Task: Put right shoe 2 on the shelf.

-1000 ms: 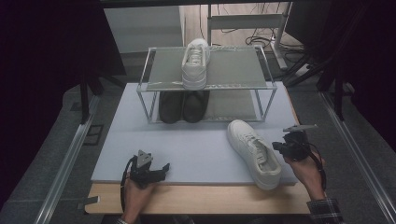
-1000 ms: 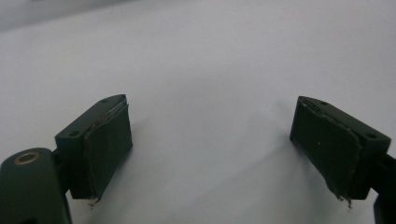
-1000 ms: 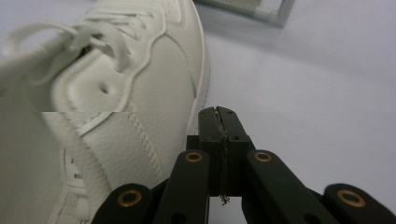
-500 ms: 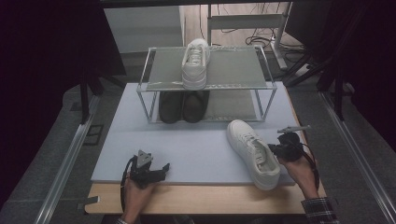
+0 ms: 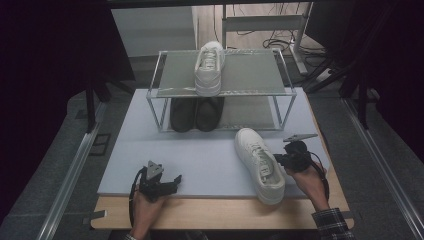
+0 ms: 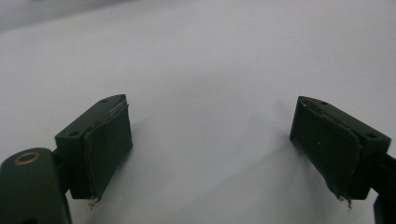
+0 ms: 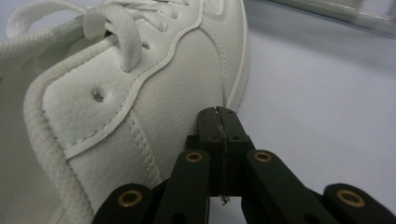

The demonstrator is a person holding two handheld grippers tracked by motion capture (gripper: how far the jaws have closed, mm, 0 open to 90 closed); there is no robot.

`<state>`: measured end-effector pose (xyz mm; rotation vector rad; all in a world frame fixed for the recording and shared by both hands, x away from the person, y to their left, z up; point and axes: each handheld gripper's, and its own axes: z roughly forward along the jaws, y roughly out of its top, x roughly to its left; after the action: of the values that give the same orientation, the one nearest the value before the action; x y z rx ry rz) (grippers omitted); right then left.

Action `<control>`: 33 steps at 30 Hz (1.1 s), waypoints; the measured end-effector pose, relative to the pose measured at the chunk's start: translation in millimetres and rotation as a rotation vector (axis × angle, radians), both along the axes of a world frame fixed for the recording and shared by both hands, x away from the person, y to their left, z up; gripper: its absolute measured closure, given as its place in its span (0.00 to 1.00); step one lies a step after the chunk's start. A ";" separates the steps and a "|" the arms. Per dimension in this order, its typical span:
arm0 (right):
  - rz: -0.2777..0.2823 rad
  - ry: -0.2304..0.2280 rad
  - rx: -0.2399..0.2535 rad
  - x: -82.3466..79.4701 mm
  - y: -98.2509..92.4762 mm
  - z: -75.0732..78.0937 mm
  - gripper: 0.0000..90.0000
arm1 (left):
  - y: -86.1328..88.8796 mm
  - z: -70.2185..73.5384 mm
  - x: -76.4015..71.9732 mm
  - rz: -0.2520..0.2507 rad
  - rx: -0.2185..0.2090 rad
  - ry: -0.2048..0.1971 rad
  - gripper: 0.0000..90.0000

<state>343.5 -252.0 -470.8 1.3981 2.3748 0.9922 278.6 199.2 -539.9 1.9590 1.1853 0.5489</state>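
A white sneaker [image 5: 260, 162] lies on the pale blue mat [image 5: 200, 155] at the front right, toe toward the rack. My right gripper [image 5: 280, 161] is at its right flank, jaws shut with nothing between them. In the right gripper view the closed tips [image 7: 218, 114] sit against the sneaker's leather side [image 7: 154, 93], just above the sole; I cannot tell whether they press on it. My left gripper [image 5: 172, 181] rests low over the mat at the front left. Its pads [image 6: 107, 140] stand wide open over bare mat.
A two-level metal rack [image 5: 250, 75] stands at the back of the mat. A second white sneaker [image 5: 209, 67] sits on its top shelf and a pair of black shoes [image 5: 196, 112] below. The wooden table edge [image 5: 220, 212] runs along the front.
My right gripper has slid left, up against the side of the white sneaker on the mat. The left gripper has stayed where it was.
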 end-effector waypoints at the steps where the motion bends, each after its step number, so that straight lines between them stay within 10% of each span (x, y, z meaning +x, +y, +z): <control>1: 0.011 0.002 0.005 1.3 6.4 -0.2 1.00 | 0.0 0.0 0.0 0.000 0.000 0.000 0.13; 14: 0.074 -0.012 -0.005 7.6 43.9 -1.1 1.00 | 0.0 0.0 0.0 0.000 0.000 0.000 0.13; 33: 0.101 -0.047 0.067 -33.3 16.9 42.3 0.86 | -0.3 -0.1 0.0 0.002 -0.003 -0.001 0.13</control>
<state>310.2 -235.1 -428.5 1.2722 2.4198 1.1275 278.5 198.9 -540.0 1.9553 1.1869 0.5492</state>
